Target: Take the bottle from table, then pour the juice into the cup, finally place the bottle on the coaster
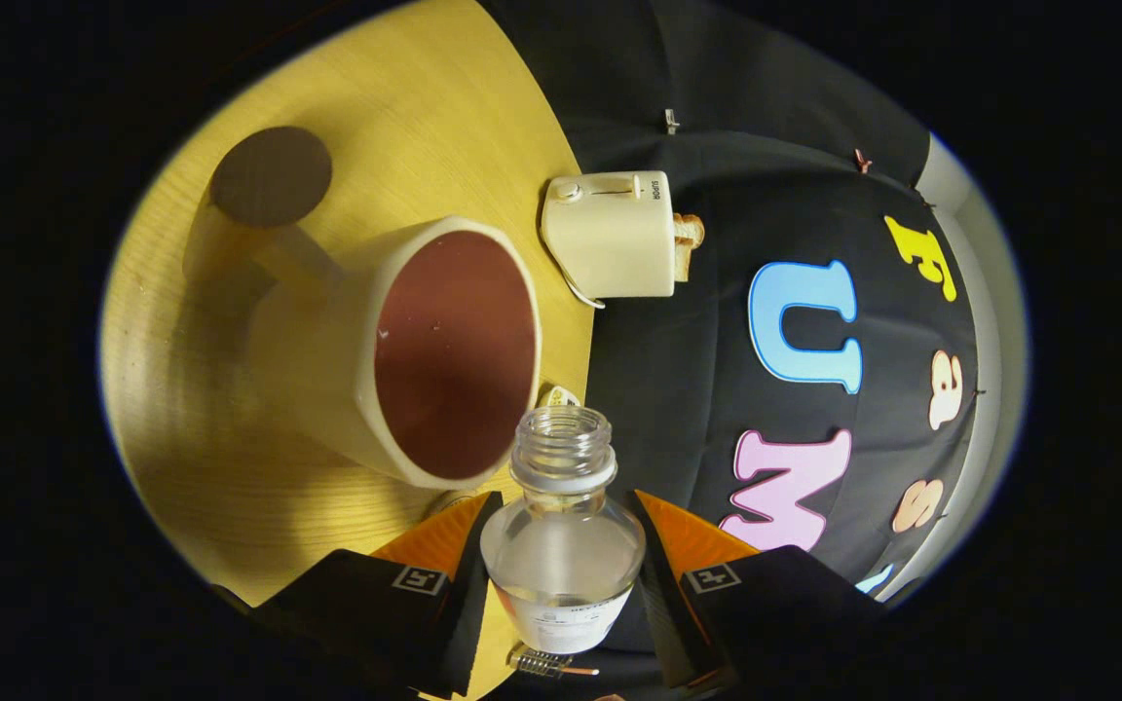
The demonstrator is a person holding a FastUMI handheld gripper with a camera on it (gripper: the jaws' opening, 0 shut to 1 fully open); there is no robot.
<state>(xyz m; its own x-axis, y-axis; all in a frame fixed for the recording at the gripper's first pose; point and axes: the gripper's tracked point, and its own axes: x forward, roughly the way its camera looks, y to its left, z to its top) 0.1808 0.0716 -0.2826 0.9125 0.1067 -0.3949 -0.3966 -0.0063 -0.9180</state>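
Bottle (562, 545) sits between my fingers (444, 555), both pressing on its round body, so my gripper (561, 560) is pinching it. Neck & open mouth point fwd, away from me, along my fingers; its long axis runs same way. Mouth is just beside rim of the cup (395, 355), whose red inside faces me. Cup stands on the table (405, 117), coaster (272, 176) beyond it, toaster (610, 234) near table edge.

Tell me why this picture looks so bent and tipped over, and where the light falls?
In the gripper view the fisheye lens bows the table edge, and the view is rolled sideways. Light falls hard across the wood, so the cup and the coaster cast dark shadows. The claw is shut on the bottle, whose clear glass shows soft glare. The toaster stays sharp.
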